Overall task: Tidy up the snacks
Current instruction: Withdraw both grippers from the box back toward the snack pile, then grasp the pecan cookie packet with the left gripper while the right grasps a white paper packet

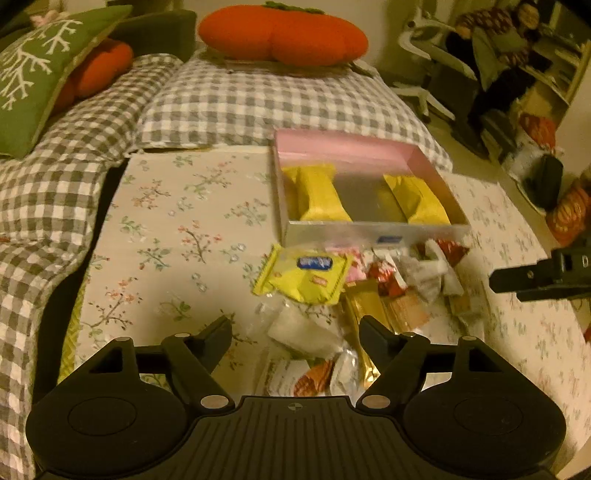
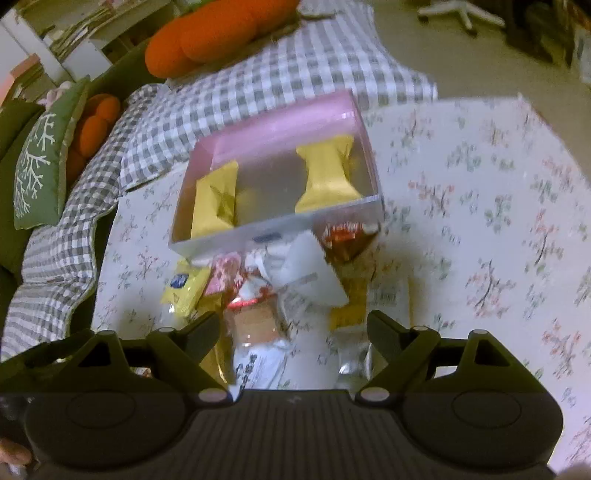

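A pink-and-silver box [image 1: 373, 230] [image 2: 275, 230] sits on the floral cloth, with yellow snack packets [image 1: 319, 194] [image 2: 325, 177] lying at its left and right ends. In front of it lies a loose heap of snacks [image 1: 369, 284] [image 2: 288, 280]: a yellow packet [image 1: 304, 275] [image 2: 184, 286], white wrappers, red, pink and gold ones. My left gripper [image 1: 295, 332] stands open above the near end of the heap, over a white wrapper [image 1: 306, 330]. My right gripper [image 2: 293, 328] is open too, hanging above the heap; its fingers [image 1: 535, 277] reach in from the right in the left wrist view.
The floral cloth [image 1: 177, 229] [image 2: 480, 221] covers a low table beside a grey checked blanket [image 1: 258, 99] [image 2: 207, 110]. Orange cushions [image 1: 284, 33] [image 2: 214, 33] and a green snowflake pillow [image 1: 37, 74] [image 2: 40, 162] lie beyond. A person [image 1: 495, 48] sits on a chair at the far right.
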